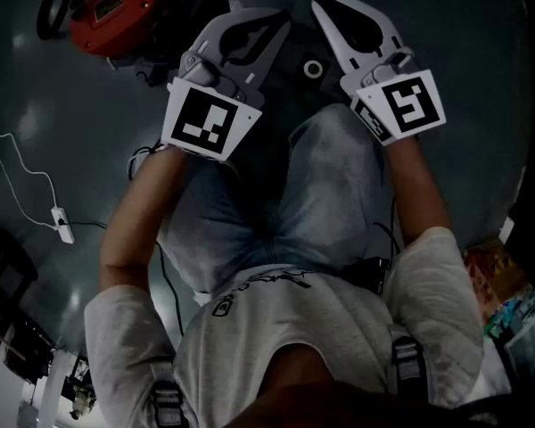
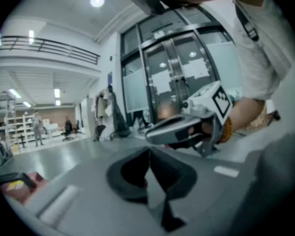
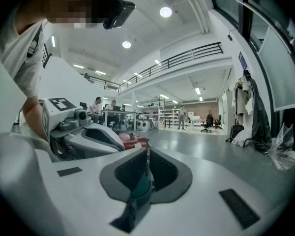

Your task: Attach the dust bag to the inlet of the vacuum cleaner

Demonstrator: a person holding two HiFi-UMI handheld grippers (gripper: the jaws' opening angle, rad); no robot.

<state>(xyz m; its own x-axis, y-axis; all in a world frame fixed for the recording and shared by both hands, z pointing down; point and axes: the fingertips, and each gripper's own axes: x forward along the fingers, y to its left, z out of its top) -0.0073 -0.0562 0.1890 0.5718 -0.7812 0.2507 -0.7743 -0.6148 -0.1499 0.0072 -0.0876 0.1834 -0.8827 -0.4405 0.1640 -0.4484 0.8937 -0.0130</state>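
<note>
Both sets of jaws are pressed together on nothing: left gripper and right gripper sit side by side above our knees. The red vacuum cleaner is ahead-left on the floor, apart from both. We see no dust bag. Best find it first, grip its collar, square it to the inlet. Glossy grey floor, power strip lying left, big hall, glass doors.

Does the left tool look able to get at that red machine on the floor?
Probably yes. The red vacuum cleaner lies on the floor close by the left tool, with nothing visible between them. The tool is shut and empty, so it must open first.
</note>
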